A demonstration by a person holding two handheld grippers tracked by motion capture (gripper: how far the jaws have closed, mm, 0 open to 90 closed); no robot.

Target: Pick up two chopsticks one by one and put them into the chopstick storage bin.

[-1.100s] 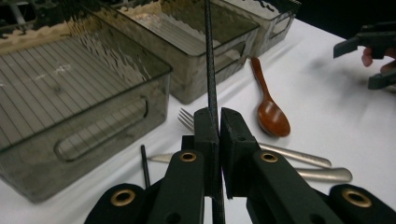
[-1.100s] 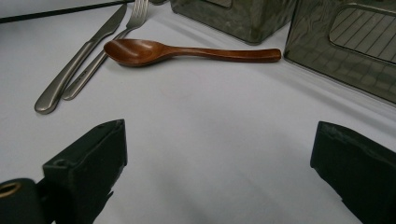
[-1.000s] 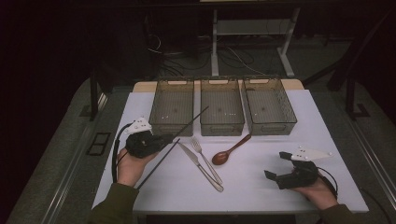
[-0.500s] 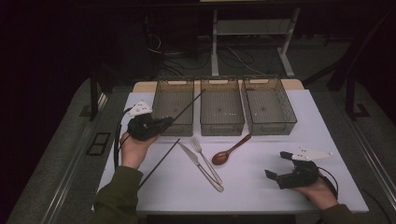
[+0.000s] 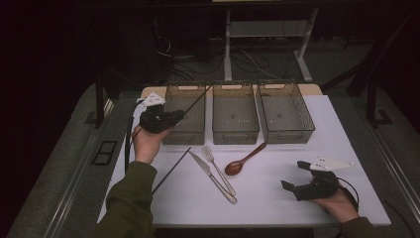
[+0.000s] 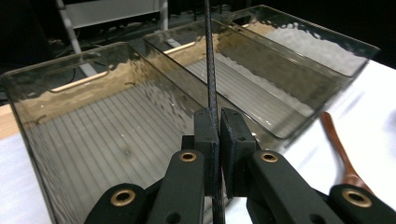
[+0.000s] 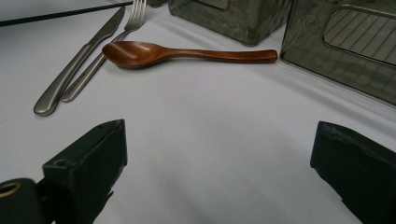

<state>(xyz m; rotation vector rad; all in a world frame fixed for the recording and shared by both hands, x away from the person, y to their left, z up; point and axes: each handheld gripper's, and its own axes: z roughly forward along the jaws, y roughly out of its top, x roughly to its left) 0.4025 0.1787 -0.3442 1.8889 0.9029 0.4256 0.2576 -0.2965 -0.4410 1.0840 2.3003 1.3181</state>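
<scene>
Left gripper clamped on a black chopstick, poised over the left-hand tray.
You hold a thin, stiff, light rod near mid-length, so expect it to pivot or slip between the pads; its mate lies on the table. Your right gripper rests with jaws wide apart, short of the wooden spoon.

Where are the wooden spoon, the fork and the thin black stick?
wooden spoon point(image 7: 135, 53), right gripper view, on its bowl.
fork point(image 5: 207, 152), high view, on its prongs.
black stick point(image 6: 210, 70), left gripper view, on its shaft above the jaws.
</scene>
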